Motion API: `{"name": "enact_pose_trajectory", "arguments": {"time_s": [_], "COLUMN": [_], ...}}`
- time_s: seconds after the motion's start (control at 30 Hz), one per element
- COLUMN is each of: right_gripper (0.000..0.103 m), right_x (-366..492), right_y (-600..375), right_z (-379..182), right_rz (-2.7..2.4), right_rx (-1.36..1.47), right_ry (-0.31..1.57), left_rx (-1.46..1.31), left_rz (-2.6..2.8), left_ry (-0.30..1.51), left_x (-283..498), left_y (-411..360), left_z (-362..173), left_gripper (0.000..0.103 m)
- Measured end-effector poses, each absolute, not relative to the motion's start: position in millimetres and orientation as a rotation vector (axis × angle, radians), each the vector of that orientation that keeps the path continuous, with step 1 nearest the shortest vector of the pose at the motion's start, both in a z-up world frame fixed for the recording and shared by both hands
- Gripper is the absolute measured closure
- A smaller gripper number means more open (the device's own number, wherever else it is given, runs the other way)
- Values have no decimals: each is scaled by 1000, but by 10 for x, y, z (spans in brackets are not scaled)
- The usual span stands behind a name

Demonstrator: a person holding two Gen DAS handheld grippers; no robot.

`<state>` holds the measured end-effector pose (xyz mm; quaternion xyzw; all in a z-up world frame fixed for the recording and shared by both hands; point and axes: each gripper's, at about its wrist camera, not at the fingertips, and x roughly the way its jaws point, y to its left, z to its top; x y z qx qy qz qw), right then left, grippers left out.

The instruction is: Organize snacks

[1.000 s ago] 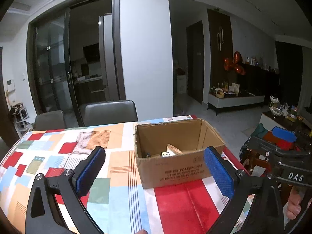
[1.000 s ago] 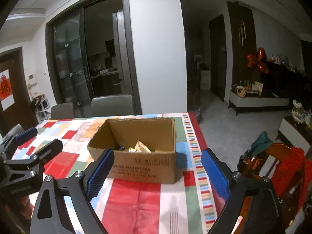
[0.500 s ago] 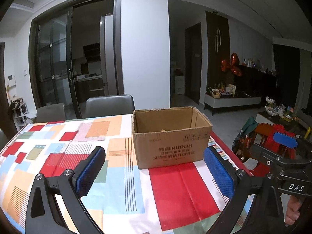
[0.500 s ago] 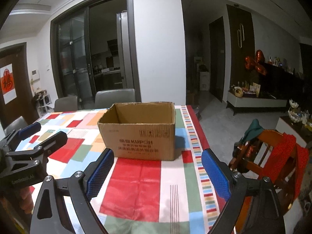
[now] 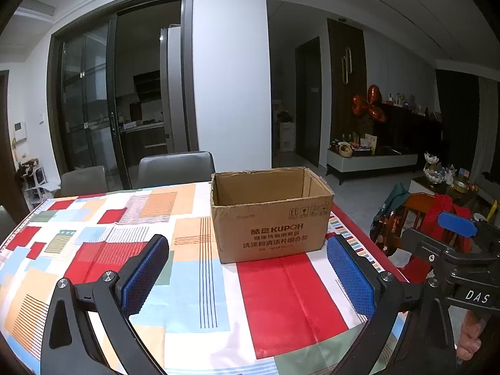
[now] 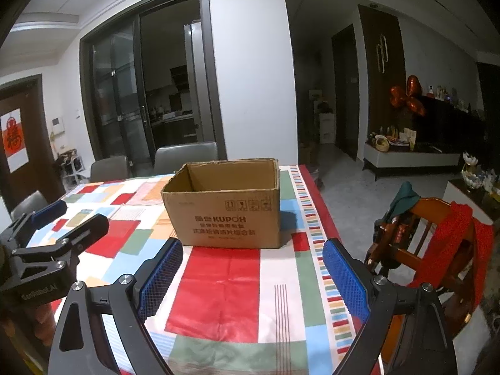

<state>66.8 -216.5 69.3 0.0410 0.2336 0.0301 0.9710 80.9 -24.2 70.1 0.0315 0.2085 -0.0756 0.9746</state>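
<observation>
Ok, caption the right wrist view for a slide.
Open right gripper faces an open brown cardboard box on the colourful patchwork tablecloth.

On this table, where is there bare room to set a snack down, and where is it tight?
The tablecloth lies bare left of the cardboard box, out to the grey chairs, and in front of it, on the red patch by both grippers' open jaws. Tight: the strip between the box and the table's right edge.

Home dining area: patchwork-cloth table (image 5: 93,250), dining chairs (image 5: 175,165), glass kitchen doors (image 6: 147,100).
</observation>
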Motion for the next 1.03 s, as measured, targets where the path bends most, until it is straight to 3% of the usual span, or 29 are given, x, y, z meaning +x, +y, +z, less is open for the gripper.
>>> {"name": "enact_pose_trajectory", "arguments": {"time_s": [1.03], "right_gripper": [11], "right_x": [602], "right_y": [-2118], "right_z": [702], "right_rz": [65], "right_rx": [72], "right_ry": [463], "left_rx": [49], "left_rz": [-144], "left_ry": [442], "left_x": [799], "left_y": [-223], "left_z": [671], "left_gripper": [0]}}
